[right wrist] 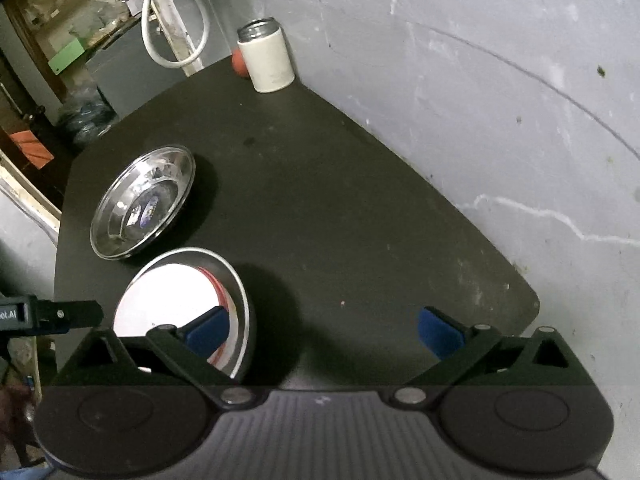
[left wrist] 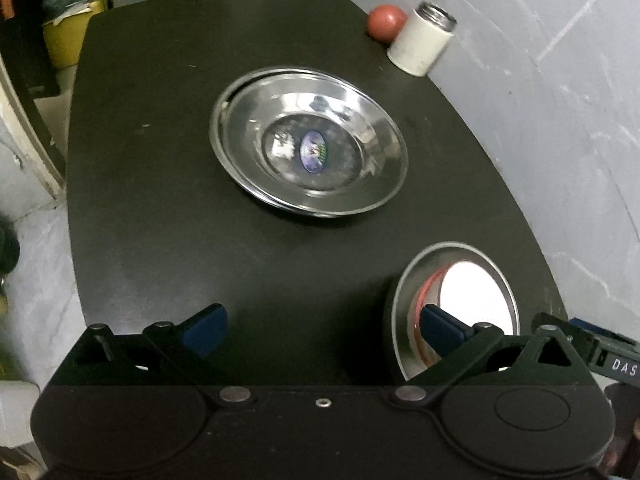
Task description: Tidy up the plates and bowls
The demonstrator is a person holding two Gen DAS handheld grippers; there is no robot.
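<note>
On the dark surface [left wrist: 160,200]: stacked steel plates [left wrist: 308,142], mid-surface; one steel bowl [right wrist: 184,312] with white inside, at the near edge. Far corner: white canister [right wrist: 266,60], upright, just beside a red ball [left wrist: 386,22]. Left tongs [left wrist: 324,330] apart, holding nothing. Right tongs [right wrist: 324,330] apart, holding nothing.

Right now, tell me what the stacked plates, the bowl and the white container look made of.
Stacked plates: polished steel, apparently; mirror-like reflections, thin bright rims.
Bowl: metal outside, duller brushed rim; white inside with a red band, possibly enamel or glare.
White container: matte white body, bare threaded metal neck.
</note>
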